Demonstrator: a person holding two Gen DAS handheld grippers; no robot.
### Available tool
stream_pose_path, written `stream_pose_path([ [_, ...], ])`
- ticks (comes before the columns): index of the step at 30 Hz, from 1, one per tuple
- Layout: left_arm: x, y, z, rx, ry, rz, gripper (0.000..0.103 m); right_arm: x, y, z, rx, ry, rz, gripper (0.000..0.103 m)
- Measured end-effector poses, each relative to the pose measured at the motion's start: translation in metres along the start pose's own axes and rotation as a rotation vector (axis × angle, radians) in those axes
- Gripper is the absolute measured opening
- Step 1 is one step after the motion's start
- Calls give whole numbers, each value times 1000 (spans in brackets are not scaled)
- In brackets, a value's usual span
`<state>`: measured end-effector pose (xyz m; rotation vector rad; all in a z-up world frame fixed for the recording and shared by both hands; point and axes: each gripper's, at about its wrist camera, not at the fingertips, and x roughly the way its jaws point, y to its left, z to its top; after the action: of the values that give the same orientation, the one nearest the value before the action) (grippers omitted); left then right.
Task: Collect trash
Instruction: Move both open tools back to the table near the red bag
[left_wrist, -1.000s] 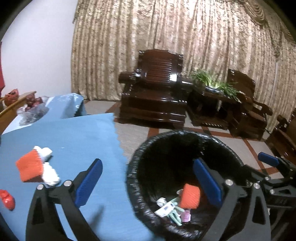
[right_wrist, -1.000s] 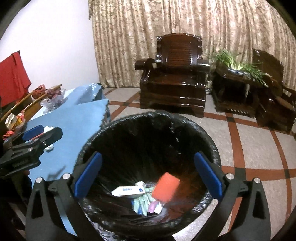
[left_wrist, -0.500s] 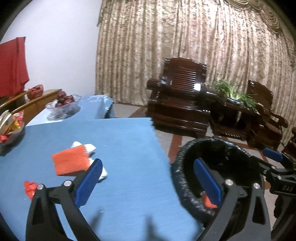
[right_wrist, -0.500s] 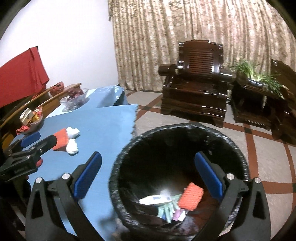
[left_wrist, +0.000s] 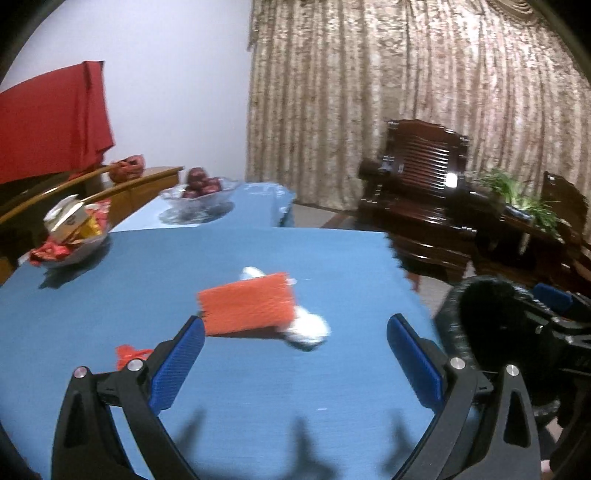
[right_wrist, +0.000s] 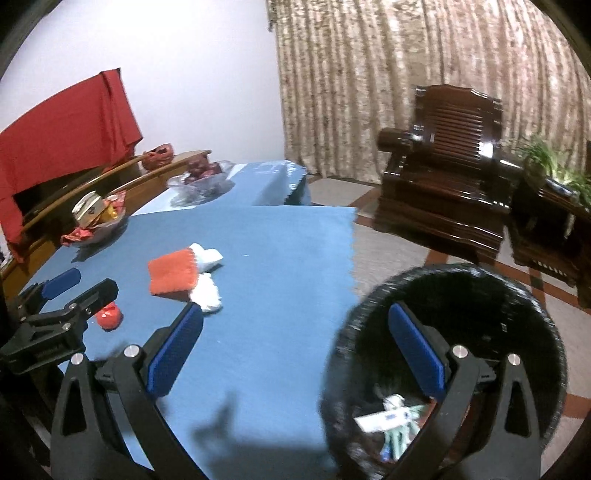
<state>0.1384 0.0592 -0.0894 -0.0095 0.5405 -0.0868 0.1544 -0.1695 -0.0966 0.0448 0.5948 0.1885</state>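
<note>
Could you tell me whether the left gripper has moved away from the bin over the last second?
Yes. The left gripper, jaws open, has swung left from above the black-lined bin to over the blue table, facing the orange wrapper.

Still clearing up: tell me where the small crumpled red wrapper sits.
The small crumpled red wrapper lies on the blue tablecloth, left of the orange sponge, just beyond the left gripper.

— what stands on the blue tablecloth (left_wrist: 258, 387) at the far end?
— a clear glass bowl of dark red fruit (left_wrist: 201, 186), and nearer left a dish of snack packets (left_wrist: 72, 236).
— and behind?
— a beige patterned curtain (left_wrist: 406, 92), a dark carved wooden armchair (right_wrist: 447, 177), a red cloth (right_wrist: 62, 125).
</note>
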Motion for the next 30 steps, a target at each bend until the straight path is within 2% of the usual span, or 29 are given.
stream_pose_path([
  [8,18,69,-16,-52,31,140,97,45,41,-3,-41,30,50,98],
  [13,39,107,-36,-94,86,208,96,70,60,-13,-48,62,67,98],
  [17,53,124,-48,-113,125,229,96,87,72,-19,-68,81,72,98],
  [24,80,138,-61,-127,204,225,92,114,89,-18,-83,101,91,98],
  [27,89,142,-63,-144,244,209,86,123,95,-16,-97,105,98,98],
  [30,100,145,-67,-155,303,180,63,129,99,-15,-102,106,104,98],
])
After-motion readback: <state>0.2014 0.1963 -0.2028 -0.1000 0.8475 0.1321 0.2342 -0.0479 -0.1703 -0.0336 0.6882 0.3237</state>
